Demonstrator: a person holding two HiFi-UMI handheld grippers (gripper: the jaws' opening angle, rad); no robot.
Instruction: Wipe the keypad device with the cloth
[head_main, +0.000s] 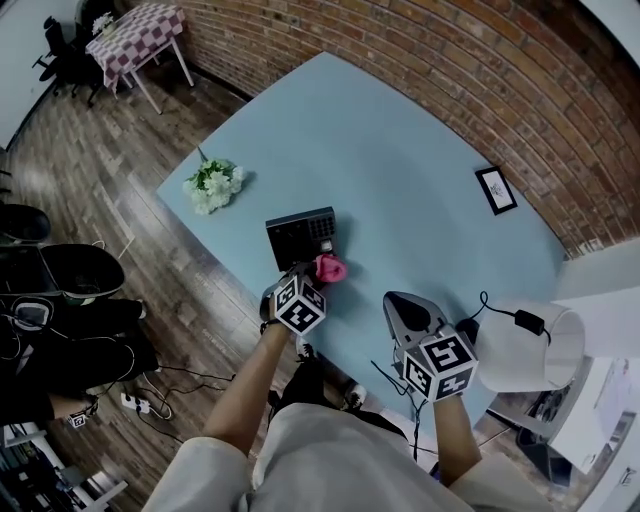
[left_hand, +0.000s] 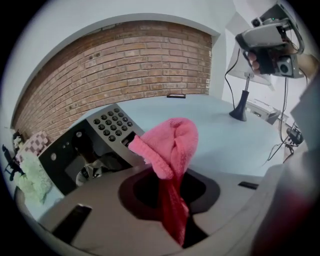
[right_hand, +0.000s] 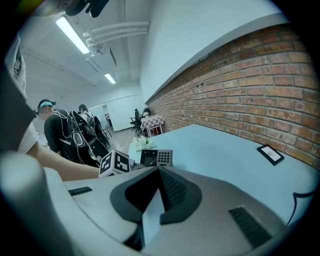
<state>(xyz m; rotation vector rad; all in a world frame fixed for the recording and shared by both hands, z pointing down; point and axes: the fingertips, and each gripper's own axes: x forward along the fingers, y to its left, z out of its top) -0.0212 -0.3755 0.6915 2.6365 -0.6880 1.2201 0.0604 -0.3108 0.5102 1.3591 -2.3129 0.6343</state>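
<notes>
Left gripper (head_main: 308, 282): clenched on pink cloth (left_hand: 172, 145), bunch protruding forward. Right gripper (right_hand: 159, 175): closed, empty, off to right. Keypad device (head_main: 300, 236): on blue table (head_main: 420, 150), just ahead-left of cloth, long axis crosswise, keys at right end. Contact with cloth: unclear. Left gripper nearer, so wipe likely its job.
</notes>
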